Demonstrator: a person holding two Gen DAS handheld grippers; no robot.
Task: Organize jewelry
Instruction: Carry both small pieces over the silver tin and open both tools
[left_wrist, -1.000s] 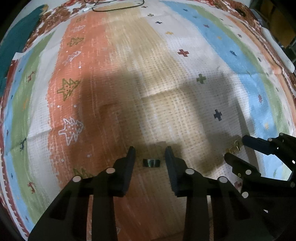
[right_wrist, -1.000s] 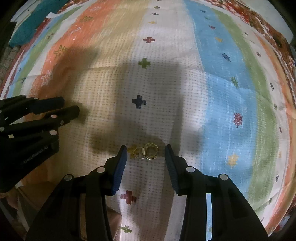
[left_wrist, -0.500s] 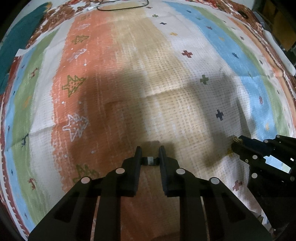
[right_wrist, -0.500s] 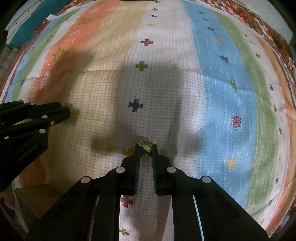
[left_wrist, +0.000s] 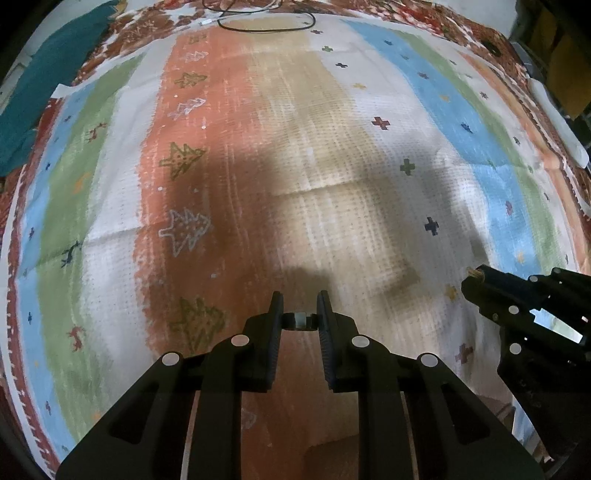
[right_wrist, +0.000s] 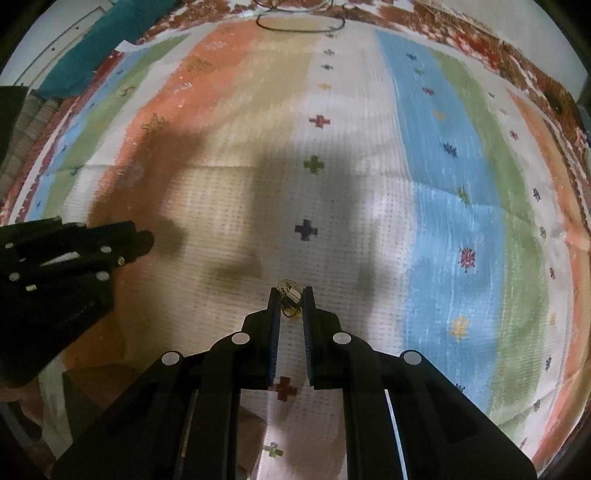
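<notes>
A striped cloth (left_wrist: 295, 155) covers the whole work surface, with bands of orange, tan, white, blue and green, small tree figures along the orange band and little crosses along the white one. Fold creases cross it. At its far edge lies a loop of thin black cable (left_wrist: 266, 23). A teal fabric (left_wrist: 44, 81) lies off the cloth's far left corner, also seen in the right wrist view (right_wrist: 96, 48).

Both sit over the cloth (left_wrist: 332, 166), side by side: left hand-held gripper (left_wrist: 300, 308) with a ring (left_wrist: 300, 320) between its fingers, right hand-held gripper (right_wrist: 291, 295) off to its right with a small bunch of rings (right_wrist: 289, 291). A cable (left_wrist: 266, 23) lies at the cloth's far edge.
</notes>
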